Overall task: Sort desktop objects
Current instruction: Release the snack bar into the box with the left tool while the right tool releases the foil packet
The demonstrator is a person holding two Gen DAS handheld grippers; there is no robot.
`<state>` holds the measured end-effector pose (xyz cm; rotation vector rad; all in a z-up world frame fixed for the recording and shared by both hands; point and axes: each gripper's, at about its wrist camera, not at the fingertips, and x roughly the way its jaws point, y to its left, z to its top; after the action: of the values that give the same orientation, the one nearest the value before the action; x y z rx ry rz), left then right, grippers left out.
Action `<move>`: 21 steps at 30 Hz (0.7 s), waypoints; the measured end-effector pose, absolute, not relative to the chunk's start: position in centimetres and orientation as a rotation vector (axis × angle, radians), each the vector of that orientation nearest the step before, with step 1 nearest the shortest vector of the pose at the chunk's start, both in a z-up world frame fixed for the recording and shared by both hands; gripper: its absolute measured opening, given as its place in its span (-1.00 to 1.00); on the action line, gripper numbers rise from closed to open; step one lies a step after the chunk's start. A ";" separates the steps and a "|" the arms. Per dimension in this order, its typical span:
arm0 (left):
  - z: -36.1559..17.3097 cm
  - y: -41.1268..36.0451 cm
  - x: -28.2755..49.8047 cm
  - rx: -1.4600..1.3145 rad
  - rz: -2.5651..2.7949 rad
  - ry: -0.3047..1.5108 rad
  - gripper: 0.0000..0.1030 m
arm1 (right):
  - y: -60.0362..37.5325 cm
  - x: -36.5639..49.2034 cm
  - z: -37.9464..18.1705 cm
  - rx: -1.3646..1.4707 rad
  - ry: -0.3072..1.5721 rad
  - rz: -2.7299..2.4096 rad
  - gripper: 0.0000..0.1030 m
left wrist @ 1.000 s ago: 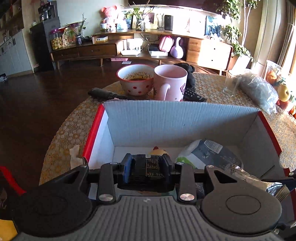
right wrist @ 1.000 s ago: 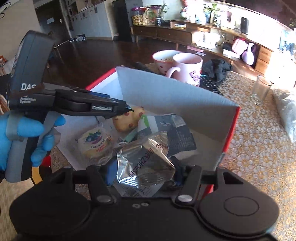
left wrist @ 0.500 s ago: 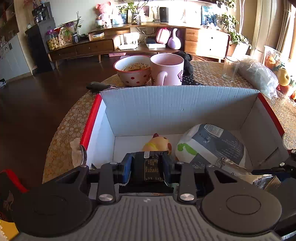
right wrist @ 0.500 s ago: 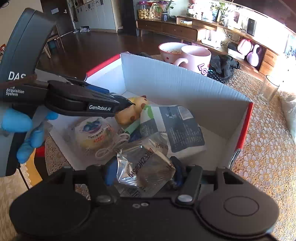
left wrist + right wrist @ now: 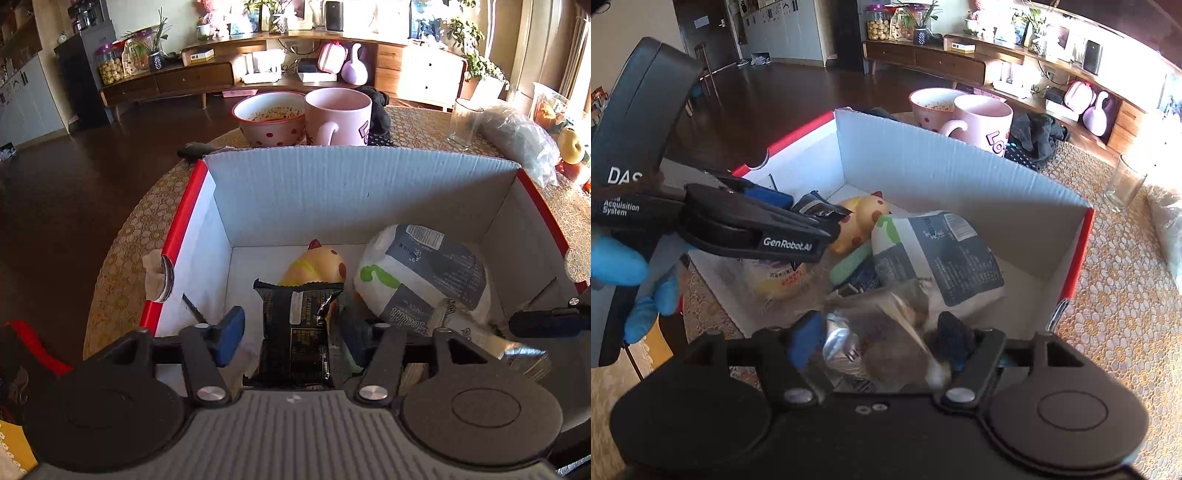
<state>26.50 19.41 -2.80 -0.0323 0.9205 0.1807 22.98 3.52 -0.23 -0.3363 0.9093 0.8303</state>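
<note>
Reading "GenRobot.AI" on left tool (image 5: pixel 812 210), "DAS"

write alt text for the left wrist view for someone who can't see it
The left gripper, its jaws opening, is over a white cardboard box with a black snack packet loose between its blue pads. A yellow spotted toy and a grey-and-white pouch lie in the box; a polka-dot bowl and pink mug stand behind it.
</note>
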 end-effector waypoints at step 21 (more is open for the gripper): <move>-0.3 18.2 24.6 -0.038 0.181 0.886 0.59 | 1.1 21.2 2.8 -0.292 0.821 0.850 0.71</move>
<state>24.59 18.16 -0.29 -0.0379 0.8855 0.1806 21.21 1.13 2.80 -0.2922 0.8209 0.8498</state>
